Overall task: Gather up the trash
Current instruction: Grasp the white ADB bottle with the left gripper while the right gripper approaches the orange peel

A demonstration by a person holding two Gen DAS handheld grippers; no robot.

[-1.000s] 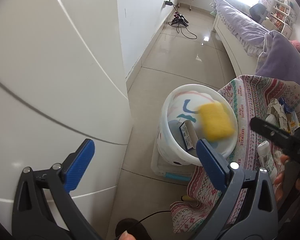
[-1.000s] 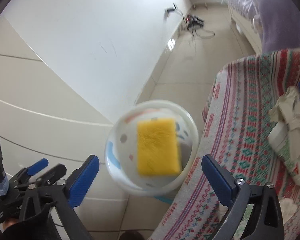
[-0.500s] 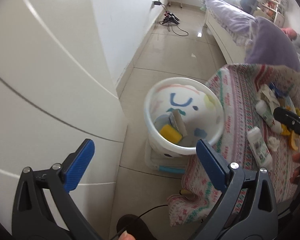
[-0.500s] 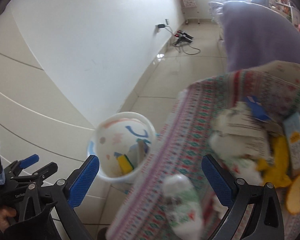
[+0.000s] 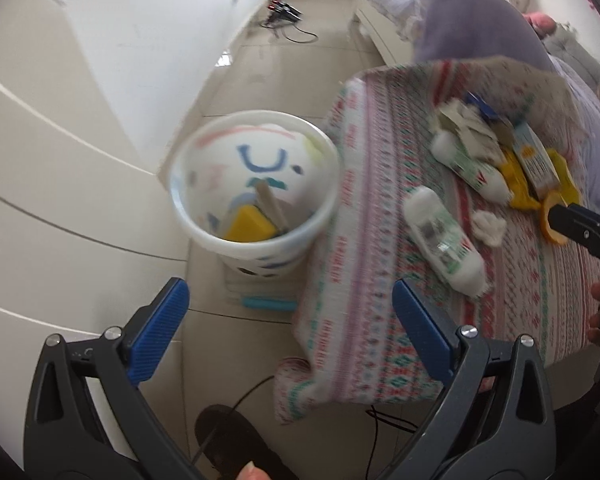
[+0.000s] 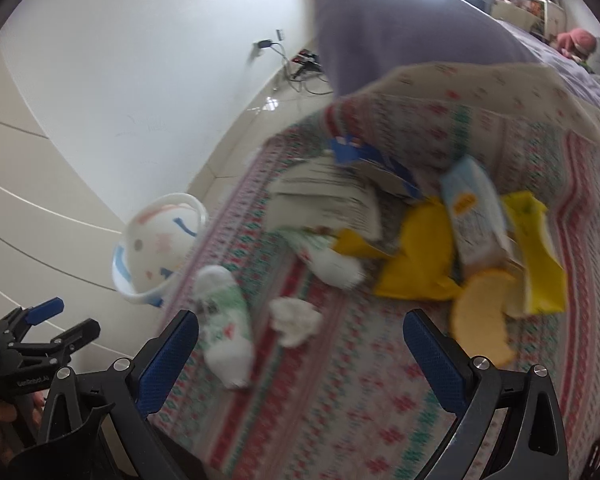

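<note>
A round white plastic bin (image 5: 256, 184) with a cartoon face drawn inside stands on the glossy tiled floor (image 5: 284, 60), left of centre in the left wrist view; a blocky yellow sponge (image 5: 247, 229) and a flat stick-like piece lie in its bottom. Just beside it, to the right, a table draped in a woven patterned cloth (image 5: 364, 216) carries the trash: two soft white cylindrical bottles with green labels (image 5: 444, 240), a crumpled white tissue (image 6: 295, 319), creased paper (image 6: 328, 200), a carton (image 6: 474, 216), yellow wrappers (image 6: 416, 260) and a curved orange peel (image 6: 480, 316). The left gripper (image 5: 286, 332) hangs with jaws wide apart and empty, low in the frame, bin above it. The right gripper (image 6: 300, 360) is likewise spread and empty over the cloth, the tissue just above the gap between its blue ribbed pads (image 6: 168, 360), the nearer bottle by the left pad
</note>
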